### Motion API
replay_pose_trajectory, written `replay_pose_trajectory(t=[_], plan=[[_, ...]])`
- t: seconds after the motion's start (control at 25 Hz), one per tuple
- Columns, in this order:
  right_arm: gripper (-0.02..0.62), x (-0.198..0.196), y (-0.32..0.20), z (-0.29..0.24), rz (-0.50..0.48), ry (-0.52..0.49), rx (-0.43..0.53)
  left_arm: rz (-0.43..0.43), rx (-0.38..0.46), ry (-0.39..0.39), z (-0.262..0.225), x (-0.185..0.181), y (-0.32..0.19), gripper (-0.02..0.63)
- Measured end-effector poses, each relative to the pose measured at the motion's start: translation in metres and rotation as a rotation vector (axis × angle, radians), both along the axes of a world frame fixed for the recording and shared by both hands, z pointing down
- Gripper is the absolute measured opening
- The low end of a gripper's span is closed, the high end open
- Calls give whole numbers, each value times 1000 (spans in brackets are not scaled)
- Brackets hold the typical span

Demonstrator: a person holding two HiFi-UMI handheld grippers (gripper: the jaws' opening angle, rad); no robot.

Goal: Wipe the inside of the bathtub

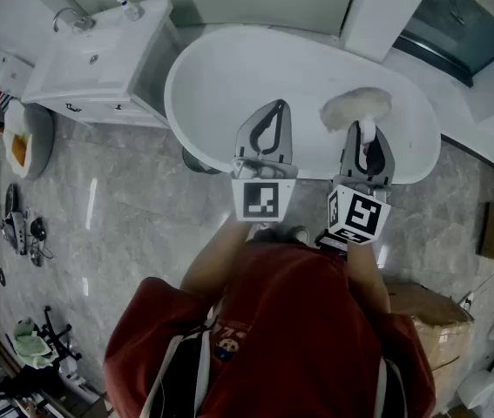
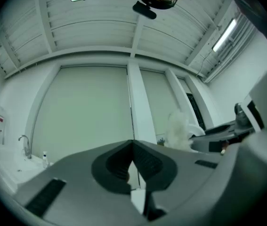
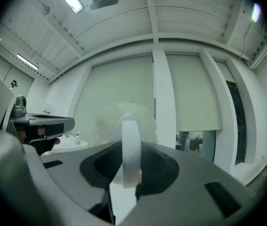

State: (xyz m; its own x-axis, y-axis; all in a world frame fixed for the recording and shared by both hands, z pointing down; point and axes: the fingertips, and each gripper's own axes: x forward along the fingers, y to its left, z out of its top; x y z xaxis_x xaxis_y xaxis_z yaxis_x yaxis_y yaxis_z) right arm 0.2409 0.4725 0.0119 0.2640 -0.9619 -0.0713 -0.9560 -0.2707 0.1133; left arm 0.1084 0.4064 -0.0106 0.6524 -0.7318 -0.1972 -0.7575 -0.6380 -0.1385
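Low centre, the left gripper [image 1: 272,107] is pinched closed on nothing. The right gripper [image 1: 366,139] clamps the white handle [image 3: 131,149] of a fluffy duster [image 1: 355,108]. Beyond, in the upper centre, lies the white bathtub [image 1: 173,103]. Wiping looks barely begun; next the duster head should press onto the inner wall.

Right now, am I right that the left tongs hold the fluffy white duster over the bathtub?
Not quite: it is the right tongs that hold the fluffy white duster over the bathtub, as the right gripper view shows; the left tongs are shut and empty.
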Motion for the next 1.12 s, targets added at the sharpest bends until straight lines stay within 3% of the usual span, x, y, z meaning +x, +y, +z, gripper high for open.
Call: replay_pose_trajectory(t=[0.6, 1.12], plan=[[101, -27, -28, 8, -30, -11, -15, -10, -4, 46, 2, -31, -26, 14], [101, -82, -80, 20, -108, -27, -48, -66, -34, 58, 13, -93, -68, 14]])
